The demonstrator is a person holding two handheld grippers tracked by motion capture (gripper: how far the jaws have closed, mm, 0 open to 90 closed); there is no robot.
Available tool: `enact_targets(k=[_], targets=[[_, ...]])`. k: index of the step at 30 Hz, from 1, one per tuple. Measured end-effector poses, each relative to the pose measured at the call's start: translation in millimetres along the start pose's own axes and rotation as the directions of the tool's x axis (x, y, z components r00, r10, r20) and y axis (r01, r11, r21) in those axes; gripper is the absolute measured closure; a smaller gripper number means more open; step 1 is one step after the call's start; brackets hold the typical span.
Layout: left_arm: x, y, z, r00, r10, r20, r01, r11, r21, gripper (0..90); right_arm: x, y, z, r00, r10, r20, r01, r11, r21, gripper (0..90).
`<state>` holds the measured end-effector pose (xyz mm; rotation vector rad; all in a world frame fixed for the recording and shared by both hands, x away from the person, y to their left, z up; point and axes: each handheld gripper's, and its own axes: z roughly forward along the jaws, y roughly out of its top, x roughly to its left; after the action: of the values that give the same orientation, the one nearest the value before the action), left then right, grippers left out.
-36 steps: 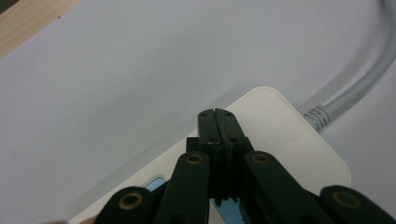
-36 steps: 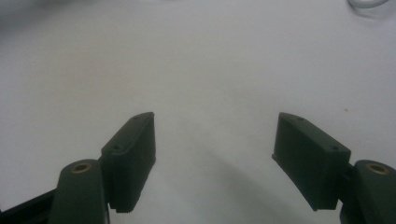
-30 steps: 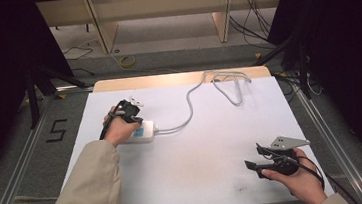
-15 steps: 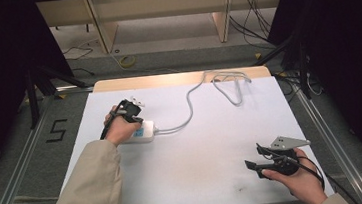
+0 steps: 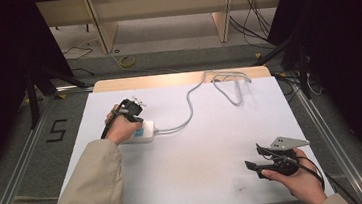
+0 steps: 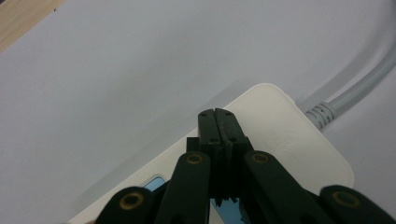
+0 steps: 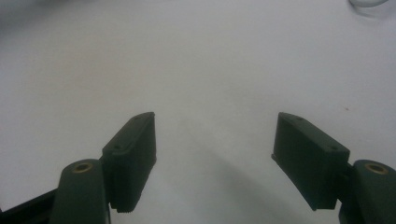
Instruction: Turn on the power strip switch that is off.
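The left claw (image 6: pixel 218 122), jaws pressed together with nothing between them, sits over the white power strip (image 5: pixel 144 132) at the tabletop's (image 5: pixel 199 155) left. Its grey cord (image 5: pixel 189 101) runs toward the far edge. The right claw (image 5: pixel 255 157) hovers spread wide, near the right corner.

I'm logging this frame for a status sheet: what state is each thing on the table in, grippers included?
Left gripper: jaws shut together, tips over the white power strip's top.
Right gripper: jaws wide open, nothing between them, over bare table.
Power strip: lying flat on the table, partly under the left hand.
Power strip cable: attached, slack, looped near the far edge.
Table: covered in white.
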<state>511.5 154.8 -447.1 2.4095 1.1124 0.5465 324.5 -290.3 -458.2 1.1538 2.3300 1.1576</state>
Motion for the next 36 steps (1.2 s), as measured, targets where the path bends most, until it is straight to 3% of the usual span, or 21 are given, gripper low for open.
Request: enact_targets(k=[9,11,14,20,27,31,36], targets=[[-1.8,1.0,1.2,0.9999,0.006,-0.011,-0.006,0.9999,0.013,90.0,0.9,0.1,0.6,1.0,0.0,-0.003,0.0,1.0,0.001,30.5],[-3.9,1.0,1.2,0.9993,0.028,-0.025,-0.027,0.9995,0.014,90.0,1.0,0.0,0.7,1.0,-0.001,-0.005,0.001,1.0,0.002,30.5],[-1.2,0.2,1.2,1.0,0.002,-0.008,-0.002,1.0,0.005,90.0,1.0,0.1,1.0,1.0,-0.001,-0.005,0.001,1.0,0.006,30.5],[-1.5,0.0,0.7,0.9995,0.031,-0.01,-0.031,0.9995,0.007,90.0,0.5,0.2,0.8,1.0,-0.001,-0.006,0.001,1.0,0.004,30.5],[-0.4,-0.6,-0.5,0.9998,0.022,0.0,-0.022,0.9997,-0.004,89.9,0.7,0.3,0.4,1.0,-0.002,-0.004,0.002,1.0,0.0,30.5],[-1.7,-1.9,-1.1,0.999,0.045,-0.005,-0.045,0.999,-0.008,89.7,0.7,0.4,1.2,1.0,-0.004,-0.007,0.004,1.0,0.002,30.5],[-1.6,-2.0,-1.9,0.9991,0.042,0.001,-0.042,0.9991,-0.012,89.4,0.9,0.3,1.0,1.0,-0.003,-0.007,0.003,1.0,0.003,30.4]])
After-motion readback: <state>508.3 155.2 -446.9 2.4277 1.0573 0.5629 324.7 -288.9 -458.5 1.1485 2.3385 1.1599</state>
